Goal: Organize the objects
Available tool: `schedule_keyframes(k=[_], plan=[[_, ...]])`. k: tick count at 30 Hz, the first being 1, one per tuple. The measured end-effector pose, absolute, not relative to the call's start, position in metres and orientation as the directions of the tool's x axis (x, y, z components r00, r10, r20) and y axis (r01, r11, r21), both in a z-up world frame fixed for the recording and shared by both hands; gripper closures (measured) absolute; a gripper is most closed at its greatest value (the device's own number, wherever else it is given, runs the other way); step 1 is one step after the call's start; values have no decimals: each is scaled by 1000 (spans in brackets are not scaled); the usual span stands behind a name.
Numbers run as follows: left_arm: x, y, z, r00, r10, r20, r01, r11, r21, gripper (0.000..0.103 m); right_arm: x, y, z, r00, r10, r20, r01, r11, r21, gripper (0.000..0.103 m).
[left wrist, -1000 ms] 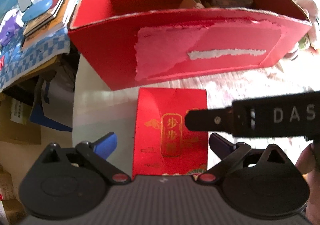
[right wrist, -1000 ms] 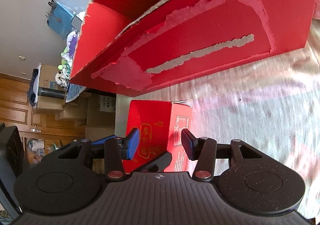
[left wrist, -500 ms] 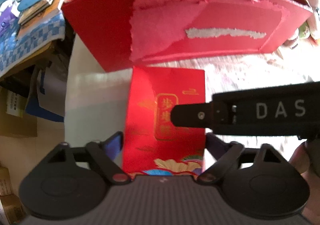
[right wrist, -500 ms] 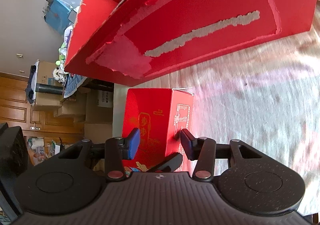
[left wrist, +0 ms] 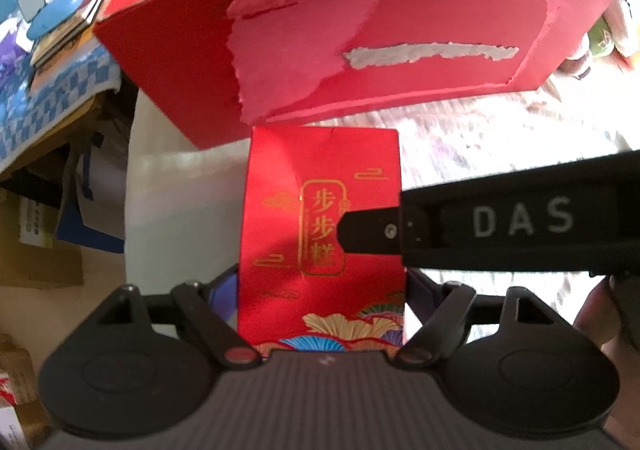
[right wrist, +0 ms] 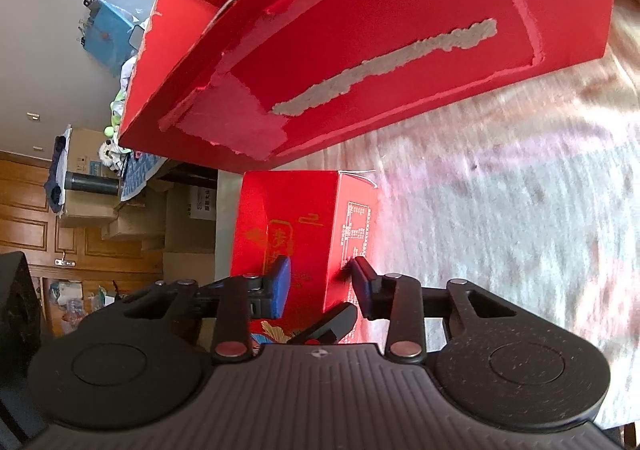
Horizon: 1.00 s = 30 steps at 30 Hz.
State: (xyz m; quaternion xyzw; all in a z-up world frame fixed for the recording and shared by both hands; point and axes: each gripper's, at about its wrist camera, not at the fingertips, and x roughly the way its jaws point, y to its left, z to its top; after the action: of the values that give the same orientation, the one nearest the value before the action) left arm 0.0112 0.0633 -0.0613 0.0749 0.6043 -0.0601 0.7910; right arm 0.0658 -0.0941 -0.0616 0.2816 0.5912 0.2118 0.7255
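**Kid:** Where is the little red box?

**Me:** The little red box stands on the table, right in front of the big red box. It has gold writing on its front. It sits between the two fingers of my left gripper. One blue fingertip is by its left side and the other is by its right side.

**Kid:** Are those fingers squeezing it?

**Me:** They are very close on both sides, but I cannot tell if they press on it. The box hides where they meet it.

**Kid:** And your other hand?

**Me:** My right gripper comes in from the side. Its fingers are spread apart around one corner of the little red box. One blue fingertip is in front of the gold face. The other one is touching the side with the tiny print.

**Kid:** What is the black bar?

**Me:** That is my right gripper's finger, seen from the left camera. It lies across the gold front.
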Motion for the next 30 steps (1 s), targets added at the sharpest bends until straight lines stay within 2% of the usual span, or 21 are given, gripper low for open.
schedule_keyframes(k=[30], plan=[[20,42,-58,243,-39,-969,253,967,25,24,69,-107,-60,234,607,-759,52,772,634,64]])
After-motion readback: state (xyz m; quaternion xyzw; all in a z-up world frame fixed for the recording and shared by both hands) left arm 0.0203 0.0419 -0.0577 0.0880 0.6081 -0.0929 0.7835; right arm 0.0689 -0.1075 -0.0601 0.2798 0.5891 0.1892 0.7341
